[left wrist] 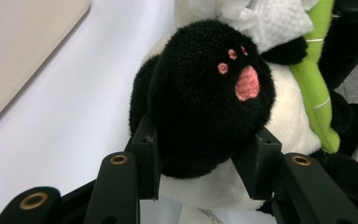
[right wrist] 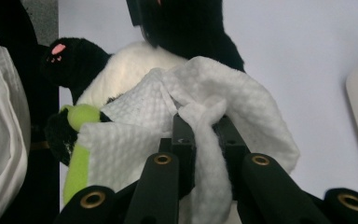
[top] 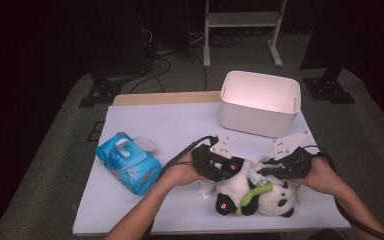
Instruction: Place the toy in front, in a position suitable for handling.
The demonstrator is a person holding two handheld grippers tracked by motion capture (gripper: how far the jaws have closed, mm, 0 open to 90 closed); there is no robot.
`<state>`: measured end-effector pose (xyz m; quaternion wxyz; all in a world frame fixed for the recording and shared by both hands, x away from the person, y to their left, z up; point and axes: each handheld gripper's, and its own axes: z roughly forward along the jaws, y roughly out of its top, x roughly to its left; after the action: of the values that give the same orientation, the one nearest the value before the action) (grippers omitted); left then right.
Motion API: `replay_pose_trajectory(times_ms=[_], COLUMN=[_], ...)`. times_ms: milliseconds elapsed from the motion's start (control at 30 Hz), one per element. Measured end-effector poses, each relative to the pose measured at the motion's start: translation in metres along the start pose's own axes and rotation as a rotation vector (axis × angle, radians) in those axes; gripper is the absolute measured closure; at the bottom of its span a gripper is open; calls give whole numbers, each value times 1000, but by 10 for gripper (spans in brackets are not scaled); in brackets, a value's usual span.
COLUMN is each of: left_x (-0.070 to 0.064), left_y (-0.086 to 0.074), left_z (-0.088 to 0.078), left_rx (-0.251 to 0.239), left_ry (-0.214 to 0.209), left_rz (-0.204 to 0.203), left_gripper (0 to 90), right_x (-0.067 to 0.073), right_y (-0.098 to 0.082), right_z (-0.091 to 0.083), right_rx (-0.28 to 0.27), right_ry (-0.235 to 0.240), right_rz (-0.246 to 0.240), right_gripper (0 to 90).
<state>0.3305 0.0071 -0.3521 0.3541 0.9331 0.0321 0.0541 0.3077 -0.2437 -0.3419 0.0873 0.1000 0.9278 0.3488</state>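
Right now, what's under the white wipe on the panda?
The wipe, pinched by the right gripper, lies on the panda's white belly beside its green bamboo. The fur directly beneath is covered.

I have both forearms in from the tabletop's near edge, angled inward so the hands face each other close to that edge. My left tool (top: pixel 223 167) has its jaws pressed on the panda's paw (left wrist: pixel 209 93). My right tool (top: pixel 265 170) is clamped tight on the wipe (right wrist: pixel 205 116), jaws nearly together.
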Motion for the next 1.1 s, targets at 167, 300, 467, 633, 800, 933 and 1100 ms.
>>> replay_pose_trajectory(times_ms=[167, 300, 467, 633, 800, 933, 1100], left_x=[-3, -4, -3, -3, -4, -2, -3], left_y=[3, 5, -1, -2, -2, -4, -4], left_z=[0, 0, -2, -4, -8, -12, -12], left_rx=[-5, 4, -14, -18, -15, -16, -24], left_ry=[5, 12, 5, 6, 13, 24, 20], left_rz=[2, 8, -16, -14, -9, -18, -26], left_gripper=[563, 571, 571, 578, 583, 584, 585], right_x=[4, 8, 9, 5, -2, -6, -6], right_y=[16, 32, 44, 32, 9, 0, -7], right_z=[0, 7, 14, 12, 2, -5, -6], right_rx=[-91, -116, -121, -86, -67, -51, -58], right_ry=[20, 37, 43, 36, 29, 15, 3], right_rz=[-21, -59, -69, -42, 22, 49, 67], right_gripper=[807, 807, 808, 807, 807, 805, 804])
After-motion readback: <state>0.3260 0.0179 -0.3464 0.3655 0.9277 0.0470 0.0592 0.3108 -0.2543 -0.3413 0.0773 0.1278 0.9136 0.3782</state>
